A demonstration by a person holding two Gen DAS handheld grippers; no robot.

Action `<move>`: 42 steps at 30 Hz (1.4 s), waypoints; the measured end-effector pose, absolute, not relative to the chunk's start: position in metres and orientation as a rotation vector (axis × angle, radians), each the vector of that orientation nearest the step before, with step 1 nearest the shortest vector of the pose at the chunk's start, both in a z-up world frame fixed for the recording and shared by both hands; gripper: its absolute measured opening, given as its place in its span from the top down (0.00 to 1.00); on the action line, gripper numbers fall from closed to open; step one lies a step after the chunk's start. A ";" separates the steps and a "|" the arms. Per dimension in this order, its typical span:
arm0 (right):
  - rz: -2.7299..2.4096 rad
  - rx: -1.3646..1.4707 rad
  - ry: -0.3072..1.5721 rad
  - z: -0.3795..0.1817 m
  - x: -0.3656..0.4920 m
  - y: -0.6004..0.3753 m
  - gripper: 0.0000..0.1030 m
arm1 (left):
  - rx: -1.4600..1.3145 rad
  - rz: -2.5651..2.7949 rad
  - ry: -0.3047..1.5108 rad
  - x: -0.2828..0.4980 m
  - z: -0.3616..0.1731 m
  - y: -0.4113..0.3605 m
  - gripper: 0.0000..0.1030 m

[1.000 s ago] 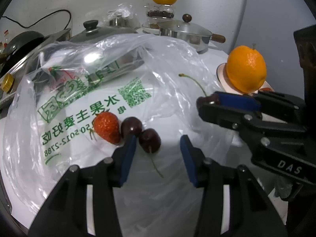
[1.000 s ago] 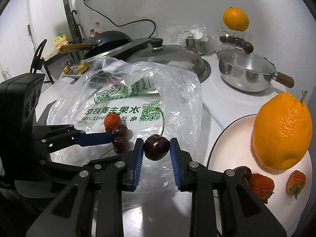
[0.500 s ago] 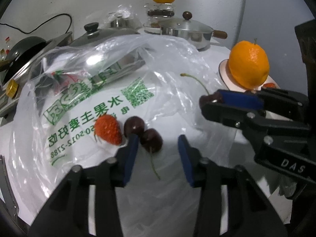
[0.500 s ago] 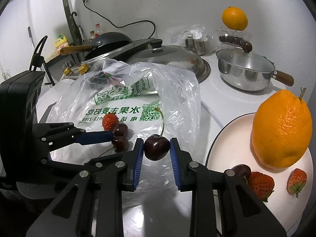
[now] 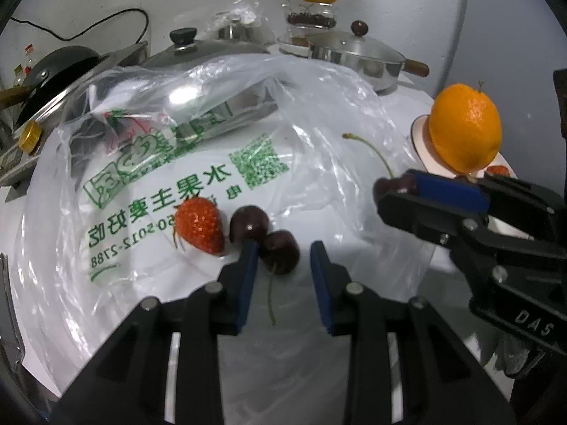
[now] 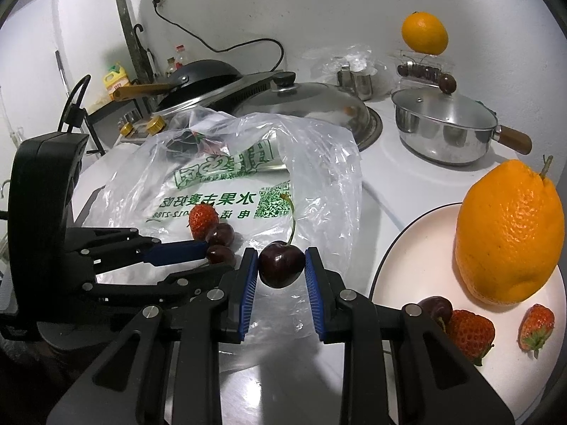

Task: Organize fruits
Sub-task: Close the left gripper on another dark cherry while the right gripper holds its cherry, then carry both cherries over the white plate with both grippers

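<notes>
Right wrist view: right hand-held gripper (image 6: 281,265) clamps a cherry (image 6: 281,264) above the plastic bag (image 6: 319,163), beside the plate (image 6: 407,258).

Four cherries — one (image 6: 281,264) at lower centre of the right wrist view, two (image 6: 220,246) left of it, one (image 6: 435,307) at lower right. Three strawberries — one (image 6: 202,216) left of centre, two (image 6: 471,331) at lower right. Two oranges (image 6: 510,228). One plastic bag (image 6: 319,163), one plate (image 6: 407,265), one lidded saucepan (image 6: 443,131).
</notes>
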State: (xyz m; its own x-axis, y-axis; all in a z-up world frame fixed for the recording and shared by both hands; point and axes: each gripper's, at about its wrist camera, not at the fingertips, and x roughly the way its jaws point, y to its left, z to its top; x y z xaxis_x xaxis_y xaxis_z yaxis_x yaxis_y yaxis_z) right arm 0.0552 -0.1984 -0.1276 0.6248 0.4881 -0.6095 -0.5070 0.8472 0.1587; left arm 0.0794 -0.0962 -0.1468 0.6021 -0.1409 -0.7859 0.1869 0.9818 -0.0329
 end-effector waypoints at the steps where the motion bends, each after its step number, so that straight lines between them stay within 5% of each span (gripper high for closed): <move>1: 0.571 -0.029 0.690 -0.128 0.055 -0.198 0.72 | 0.062 -0.187 0.903 0.079 -0.147 -0.098 0.69; 12: 0.579 -0.024 0.674 -0.124 0.051 -0.201 0.72 | 0.071 -0.187 0.889 0.076 -0.145 -0.098 0.79; 42: 0.530 -0.065 0.618 -0.094 0.023 -0.200 0.72 | 0.041 -0.257 0.793 0.054 -0.111 -0.090 0.79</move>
State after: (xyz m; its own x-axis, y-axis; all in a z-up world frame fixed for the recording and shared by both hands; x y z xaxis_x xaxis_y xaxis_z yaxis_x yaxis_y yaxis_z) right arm 0.0231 -0.2001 -0.0941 0.6870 0.4538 -0.5675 -0.4919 0.8653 0.0965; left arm 0.0535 -0.0899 -0.1112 0.6721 -0.2133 -0.7091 0.2437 0.9680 -0.0603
